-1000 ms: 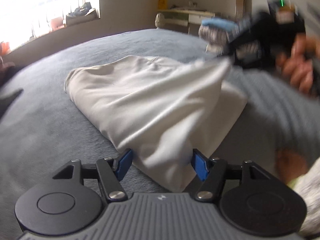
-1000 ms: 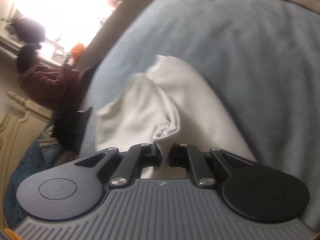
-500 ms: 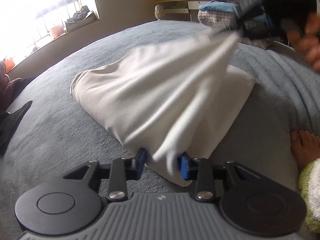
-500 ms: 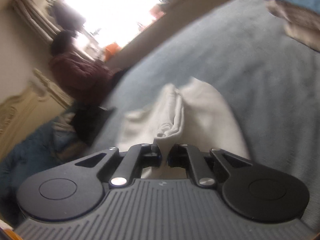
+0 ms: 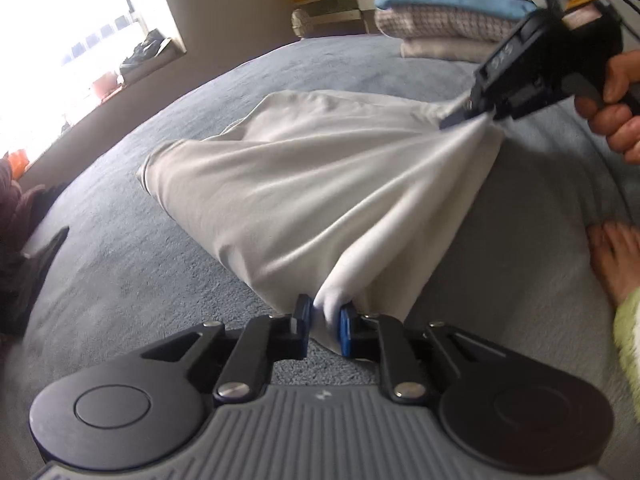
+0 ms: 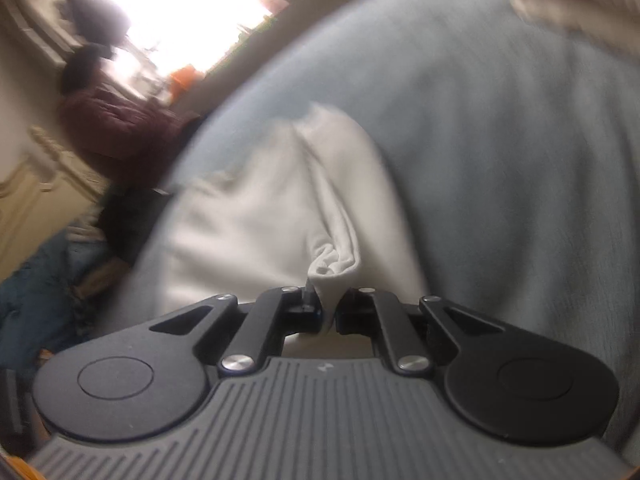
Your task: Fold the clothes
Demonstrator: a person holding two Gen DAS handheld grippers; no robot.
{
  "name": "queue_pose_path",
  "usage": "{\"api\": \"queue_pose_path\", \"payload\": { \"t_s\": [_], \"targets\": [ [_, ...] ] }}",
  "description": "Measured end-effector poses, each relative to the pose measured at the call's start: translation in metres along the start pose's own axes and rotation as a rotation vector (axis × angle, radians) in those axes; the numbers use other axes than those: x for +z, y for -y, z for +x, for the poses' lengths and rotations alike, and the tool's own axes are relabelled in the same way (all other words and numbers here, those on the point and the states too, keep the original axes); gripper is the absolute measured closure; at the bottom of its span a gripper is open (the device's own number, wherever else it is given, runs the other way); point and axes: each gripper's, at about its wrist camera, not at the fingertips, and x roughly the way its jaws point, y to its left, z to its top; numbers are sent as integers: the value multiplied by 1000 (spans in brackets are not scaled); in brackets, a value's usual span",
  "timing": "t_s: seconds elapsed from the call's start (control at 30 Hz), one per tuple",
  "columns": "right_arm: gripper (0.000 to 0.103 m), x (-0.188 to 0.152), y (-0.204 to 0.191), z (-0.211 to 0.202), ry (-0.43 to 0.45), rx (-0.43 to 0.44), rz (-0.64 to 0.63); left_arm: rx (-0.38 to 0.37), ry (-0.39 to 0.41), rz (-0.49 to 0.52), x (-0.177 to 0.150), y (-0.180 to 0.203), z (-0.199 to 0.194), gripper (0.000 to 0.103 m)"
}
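A white garment (image 5: 304, 184) lies partly on a grey-blue bedspread (image 5: 120, 272), its far end resting flat while its near edge is lifted and stretched taut between your two grippers. Your left gripper (image 5: 325, 326) has its blue-padded jaws closed almost fully on a bunched corner of the fabric at the bottom of the left wrist view, with only the pinched cloth between the pads. Your right gripper (image 5: 470, 114) appears in the same view at upper right, gripped by your right hand (image 5: 616, 108), its jaws clamped on the opposite corner so that folds fan out from it. From the right wrist view, the same gripper (image 6: 329, 312) shows its jaws nearly together around a crumpled wad of the white garment (image 6: 280, 216), which spreads away over the bedspread (image 6: 500, 160). Beyond the garment, at the far edge of the bed, sits a stack of folded clothes (image 5: 448, 24) with a blue piece on top. A bare foot (image 5: 614, 256) rests on the bedspread at the right, just beside a pale green fuzzy sleeve (image 5: 630, 344). A bright window (image 5: 72, 40) fills the upper left, and a person in a dark red jacket (image 6: 116, 128) is visible, blurred, beside the bed
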Motion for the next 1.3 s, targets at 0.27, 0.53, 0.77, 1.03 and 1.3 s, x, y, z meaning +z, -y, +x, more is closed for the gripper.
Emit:
{"api": "queue_pose_path", "payload": {
  "t_s": [0.27,0.53,0.77,1.03,1.3],
  "targets": [
    [90,6,-18,-5,-24,-29,-97,0,12,-6,-1,-4,0,91],
    [56,36,-13,-42,13,-28,-113,0,17,9,-5,-1,1,88],
    [47,91,-38,27,-76,113,-192,-2,12,-1,-5,-1,2,87],
    [47,117,-40,94,-202,77,-305,-13,8,4,-6,-2,4,86],
    [63,120,-48,116,-254,110,-348,-38,24,-20,-9,-6,5,86]
  ]
}}
